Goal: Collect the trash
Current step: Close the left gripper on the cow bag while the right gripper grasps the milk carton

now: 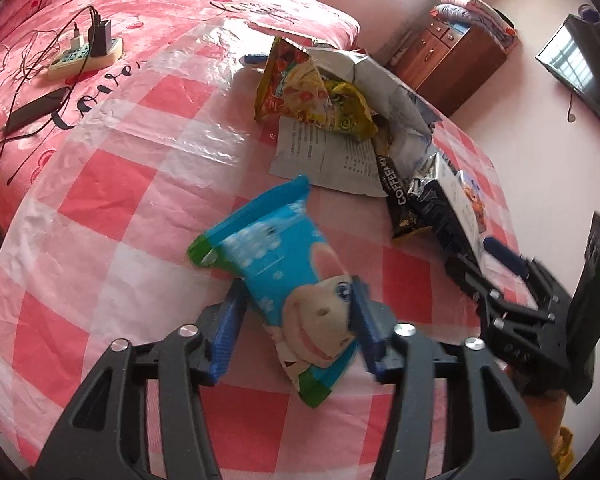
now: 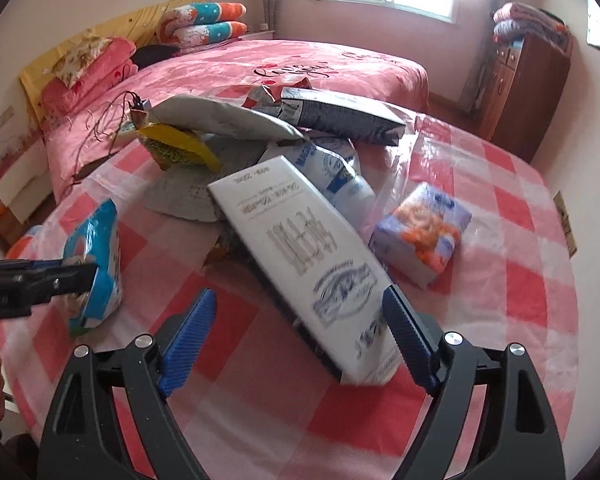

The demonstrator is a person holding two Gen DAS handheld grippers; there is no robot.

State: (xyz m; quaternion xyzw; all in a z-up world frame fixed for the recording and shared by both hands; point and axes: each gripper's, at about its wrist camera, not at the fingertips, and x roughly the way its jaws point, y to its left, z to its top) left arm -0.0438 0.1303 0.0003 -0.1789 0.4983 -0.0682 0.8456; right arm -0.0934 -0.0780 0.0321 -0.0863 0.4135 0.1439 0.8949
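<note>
Now the left gripper (image 1: 296, 322) has its blue jaws on either side of a blue cartoon-cow snack packet (image 1: 288, 280), gripping its lower half above the desk's pink-and-white checked plastic cover (image 1: 112, 208). The right gripper (image 2: 300, 328) stands released, jaws wide apart around the near end of a flat white printed box (image 2: 300, 248), which leans on a pile of wrappers and papers (image 2: 236, 136).
</note>
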